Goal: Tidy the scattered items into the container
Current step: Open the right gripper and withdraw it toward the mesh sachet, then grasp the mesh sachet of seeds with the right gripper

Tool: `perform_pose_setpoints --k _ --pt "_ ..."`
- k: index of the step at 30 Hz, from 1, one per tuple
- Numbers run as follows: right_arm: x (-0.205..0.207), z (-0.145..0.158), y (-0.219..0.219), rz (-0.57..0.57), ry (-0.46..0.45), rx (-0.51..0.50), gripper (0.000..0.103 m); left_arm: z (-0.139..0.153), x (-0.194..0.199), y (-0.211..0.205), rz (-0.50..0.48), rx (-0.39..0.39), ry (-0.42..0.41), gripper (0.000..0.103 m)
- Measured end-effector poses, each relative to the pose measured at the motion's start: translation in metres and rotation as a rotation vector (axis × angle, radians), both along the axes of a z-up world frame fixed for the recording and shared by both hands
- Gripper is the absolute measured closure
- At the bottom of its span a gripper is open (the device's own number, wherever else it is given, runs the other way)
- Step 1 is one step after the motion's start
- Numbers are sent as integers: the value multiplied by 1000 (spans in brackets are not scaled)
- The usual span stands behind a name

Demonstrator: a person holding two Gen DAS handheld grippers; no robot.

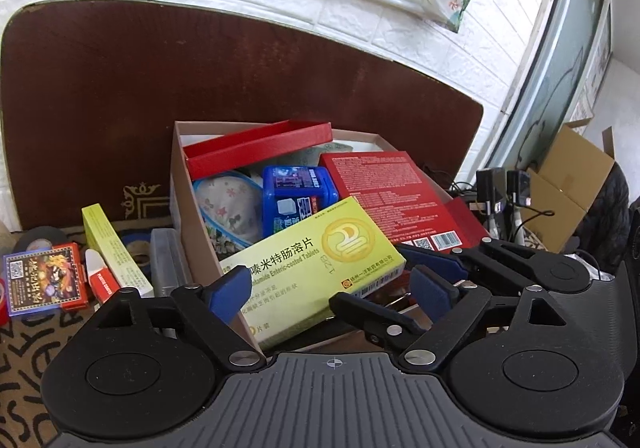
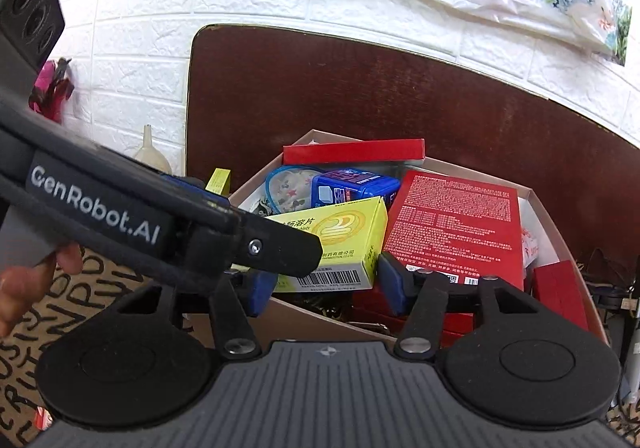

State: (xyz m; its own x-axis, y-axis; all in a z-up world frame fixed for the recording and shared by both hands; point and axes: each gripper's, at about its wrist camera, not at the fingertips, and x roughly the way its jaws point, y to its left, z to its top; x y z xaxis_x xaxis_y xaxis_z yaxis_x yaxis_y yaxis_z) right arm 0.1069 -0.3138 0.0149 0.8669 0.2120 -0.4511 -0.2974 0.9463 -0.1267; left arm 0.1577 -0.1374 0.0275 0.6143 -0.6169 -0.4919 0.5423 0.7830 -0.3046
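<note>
A pale cardboard container (image 1: 188, 215) stands on the patterned mat and holds a red lid (image 1: 256, 147), a blue tub (image 1: 298, 191), a floral pouch (image 1: 230, 207) and a large red box (image 1: 396, 191). A yellow-green tablet box (image 1: 316, 268) lies tilted over the container's front rim. My left gripper (image 1: 332, 288) is open, its blue pads either side of that box. My right gripper (image 2: 326, 284) is open around the same yellow box (image 2: 340, 232), above the container (image 2: 308, 318). The left gripper's body (image 2: 132, 224) crosses the right wrist view.
Left of the container on the mat lie a second yellow box (image 1: 114, 248), a card box (image 1: 44, 280), a small red-and-white item (image 1: 102, 280), a clear case (image 1: 166, 264) and tape rolls (image 1: 38, 240). A brown board (image 1: 200, 79) leans on the white brick wall behind.
</note>
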Motion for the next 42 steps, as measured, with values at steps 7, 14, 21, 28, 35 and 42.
perform_pose_setpoints --k 7,14,21,28,35,42 --pt "-24 11 1 -80 -33 82 1 2 -29 15 69 -16 2 0" --pt "-60 11 34 -8 -13 71 0 -9 -70 53 128 -88 90 0" --pt "-83 -8 94 120 34 62 0 -25 -108 104 218 -42 109 0" --pt "-76 -28 151 199 131 111 0 -38 -119 182 359 -46 126 0" --pt "-59 -42 203 232 142 100 1 -41 -80 240 432 3 114 0" --pt "-23 -57 236 279 191 140 14 -61 -25 283 448 -46 201 3"
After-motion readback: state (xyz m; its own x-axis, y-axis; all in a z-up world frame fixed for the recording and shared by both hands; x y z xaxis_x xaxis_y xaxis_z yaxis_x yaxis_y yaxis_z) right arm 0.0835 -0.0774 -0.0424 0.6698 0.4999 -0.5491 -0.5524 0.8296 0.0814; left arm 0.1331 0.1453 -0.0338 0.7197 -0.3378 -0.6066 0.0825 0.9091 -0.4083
